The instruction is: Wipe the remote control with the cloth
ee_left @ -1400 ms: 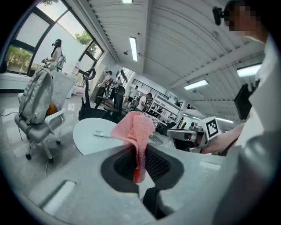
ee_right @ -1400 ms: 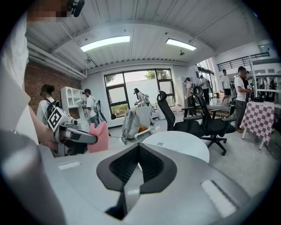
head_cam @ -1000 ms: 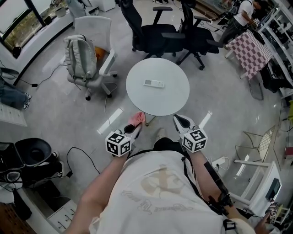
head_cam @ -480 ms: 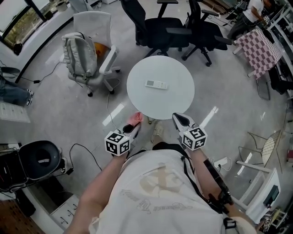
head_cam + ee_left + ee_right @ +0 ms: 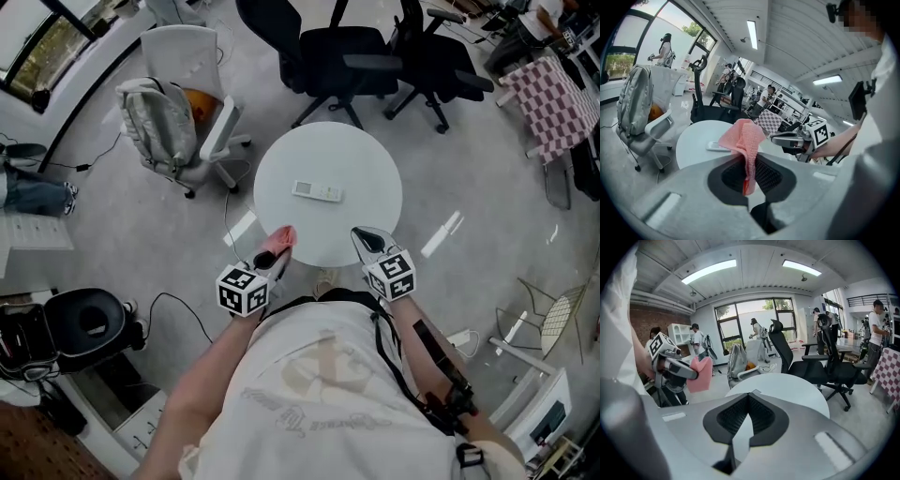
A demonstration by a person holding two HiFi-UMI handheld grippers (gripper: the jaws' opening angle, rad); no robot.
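1. Remote (image 5: 316, 191) lies flat near the middle of the round white table (image 5: 366, 159). Nothing is touching it.
2. The left gripper (image 5: 270, 264) is holding the pink cloth (image 5: 279, 240). Its jaws squeeze tight on the cloth. The loose part sticks out in front and flops over.
3. From above, the cloth is over the table's edge at about 7 o'clock. It is well apart from the remote.
4. The right gripper (image 5: 367, 242) is over the edge at about 5 o'clock. Its jaws are closed together, and there is nothing in them.
5. I think this is the reaching step. The cloth has been picked up, but no wiping has been done yet.
6. Next, the left gripper needs to go toward 1 o'clock and down. It should stop when the floppy part of the cloth rests on the remote.
7. Then it can rub the cloth back and forth along the remote's long side.
8. The remote looks light and the table looks smooth, so I think it may slide when rubbed. The right gripper could hold one end, but it would have to open its jaws first.
9. Black chairs (image 5: 375, 56) are at 12 o'clock and a white chair (image 5: 202, 131) is at 10 o'clock. Both are away from the work.
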